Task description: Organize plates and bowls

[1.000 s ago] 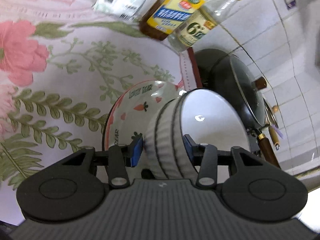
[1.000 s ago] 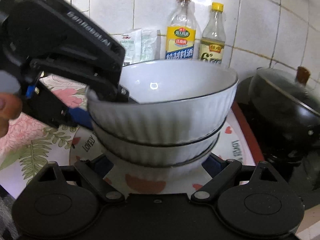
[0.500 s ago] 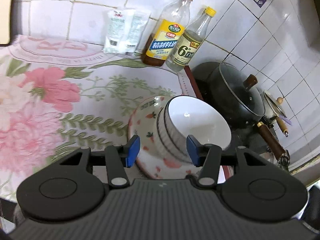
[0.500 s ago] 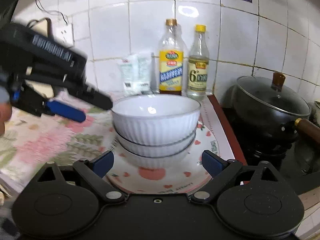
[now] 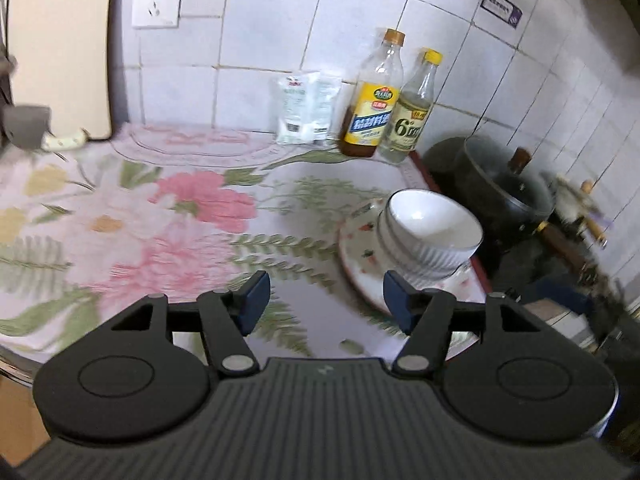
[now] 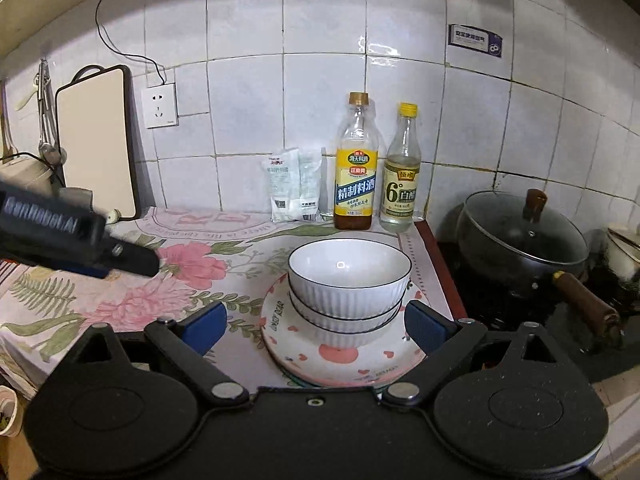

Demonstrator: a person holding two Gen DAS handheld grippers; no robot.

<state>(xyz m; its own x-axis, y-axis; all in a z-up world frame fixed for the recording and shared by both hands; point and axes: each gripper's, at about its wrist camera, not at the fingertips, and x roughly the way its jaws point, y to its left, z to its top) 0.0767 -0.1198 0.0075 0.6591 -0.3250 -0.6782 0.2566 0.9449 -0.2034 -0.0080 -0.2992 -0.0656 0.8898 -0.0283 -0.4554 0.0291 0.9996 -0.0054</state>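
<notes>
A stack of three white ribbed bowls (image 6: pixel 349 284) sits on flowered plates (image 6: pixel 280 320) at the right end of the counter, next to the stove. In the left wrist view the bowls (image 5: pixel 430 232) and plates (image 5: pixel 356 256) lie ahead and to the right. My left gripper (image 5: pixel 325 300) hovers above the floral cloth, its jaws opening, with nothing between them. It shows as a dark blurred bar (image 6: pixel 80 248) at the left of the right wrist view. My right gripper (image 6: pixel 316 326) is open, held back from the stack, its blue pads (image 6: pixel 208 326) apart from the plates.
Two bottles (image 6: pixel 356 168) and white packets (image 6: pixel 296 188) stand against the tiled wall behind the stack. A black pot with a glass lid (image 6: pixel 520 236) sits on the stove at the right. A cutting board (image 6: pixel 96 140) leans at the back left. A floral cloth (image 5: pixel 160 216) covers the counter.
My left gripper has let go of the top bowl's rim, drawn back up and to the left, and widened its jaws. My right gripper has also pulled back and up from the stack.
</notes>
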